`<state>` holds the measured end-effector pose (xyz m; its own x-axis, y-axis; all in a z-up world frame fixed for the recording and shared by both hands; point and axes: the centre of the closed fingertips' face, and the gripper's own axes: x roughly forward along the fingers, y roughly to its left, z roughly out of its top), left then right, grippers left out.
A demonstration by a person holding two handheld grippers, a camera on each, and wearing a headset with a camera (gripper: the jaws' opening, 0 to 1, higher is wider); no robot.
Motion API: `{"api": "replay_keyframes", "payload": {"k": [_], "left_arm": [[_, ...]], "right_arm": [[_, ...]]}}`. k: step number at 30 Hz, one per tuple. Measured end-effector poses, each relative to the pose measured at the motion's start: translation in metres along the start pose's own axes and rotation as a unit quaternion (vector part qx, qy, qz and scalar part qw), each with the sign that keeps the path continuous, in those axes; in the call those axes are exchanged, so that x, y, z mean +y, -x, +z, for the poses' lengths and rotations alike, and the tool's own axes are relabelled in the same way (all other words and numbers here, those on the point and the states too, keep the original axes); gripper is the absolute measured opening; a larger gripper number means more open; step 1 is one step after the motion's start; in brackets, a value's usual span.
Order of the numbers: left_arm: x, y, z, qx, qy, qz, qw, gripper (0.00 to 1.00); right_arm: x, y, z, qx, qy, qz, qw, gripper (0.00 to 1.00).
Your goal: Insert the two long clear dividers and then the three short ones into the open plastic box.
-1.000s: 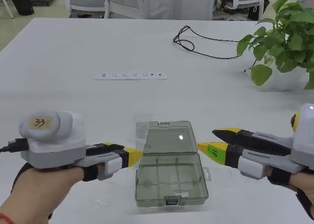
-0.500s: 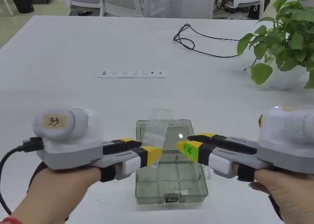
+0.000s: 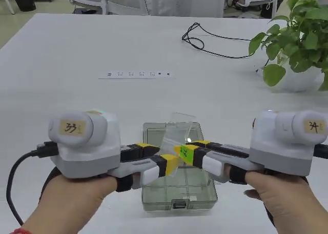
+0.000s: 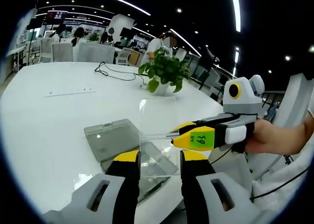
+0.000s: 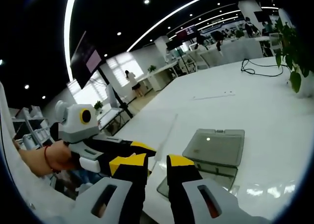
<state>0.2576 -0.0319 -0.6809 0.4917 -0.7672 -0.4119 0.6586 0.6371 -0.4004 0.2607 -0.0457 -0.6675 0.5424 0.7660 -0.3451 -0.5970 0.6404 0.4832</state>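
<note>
One broad white worktop runs through the whole head view. Two white-and-grey hand-held grippers with yellow-tipped black jaws reach in from the bottom corners of that view. The left hand-held gripper bears a tag reading 33, and the right hand-held gripper bears a tag reading 34. Their tips nearly meet at lower centre.

A leafy green potted plant stands at the upper right edge. Directly under the tips, at bottom centre, a smoky-grey translucent plastic box lies open on the worktop. Its flat lid is folded back toward the top of the frame.

A looped black cable lies at upper centre-right, and a slim white power strip lies at centre-left, well apart from the box.

A small clear plastic divider is held tilted in the air above the box, between the two sets of tips.

In the right gripper view the jaws are almost pressed together, with the divider's thin edge running up from between them. In the left gripper view the right hand-held gripper pinches the sheet's side.

The left hand-held gripper's own jaws stand apart, with the divider face-on in the gap. I cannot tell whether they grip it.
</note>
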Motion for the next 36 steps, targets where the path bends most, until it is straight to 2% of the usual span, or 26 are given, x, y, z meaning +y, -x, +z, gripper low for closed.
{"api": "replay_keyframes", "payload": {"k": [4, 6, 10, 14, 22, 29, 36], "left_arm": [[-0.001, 0.000, -0.001, 0.000, -0.002, -0.002, 1.0000, 0.30], [-0.001, 0.000, -0.001, 0.000, -0.002, -0.003, 1.0000, 0.30], [-0.001, 0.000, 0.000, -0.006, 0.004, -0.002, 1.0000, 0.31], [0.000, 0.001, 0.001, -0.009, 0.009, 0.000, 0.9999, 0.31], [-0.001, 0.003, 0.003, -0.013, 0.002, -0.007, 0.9999, 0.33], [0.000, 0.006, 0.000, -0.011, -0.024, -0.013, 0.9996, 0.41], [0.004, 0.012, -0.007, 0.000, -0.053, -0.018, 0.9984, 0.47]], "right_arm": [[-0.001, -0.002, 0.000, -0.002, -0.007, -0.003, 1.0000, 0.14], [0.000, -0.002, 0.000, 0.000, -0.011, -0.003, 0.9999, 0.09], [0.002, -0.006, 0.001, -0.001, -0.024, -0.006, 0.9997, 0.08], [0.004, -0.007, 0.001, 0.004, -0.019, -0.011, 0.9998, 0.07], [0.002, -0.008, 0.002, 0.007, -0.031, -0.012, 0.9994, 0.06], [-0.007, -0.003, 0.006, 0.008, -0.047, -0.020, 0.9986, 0.07], [-0.013, 0.002, 0.007, 0.024, -0.062, -0.033, 0.9972, 0.07]]}}
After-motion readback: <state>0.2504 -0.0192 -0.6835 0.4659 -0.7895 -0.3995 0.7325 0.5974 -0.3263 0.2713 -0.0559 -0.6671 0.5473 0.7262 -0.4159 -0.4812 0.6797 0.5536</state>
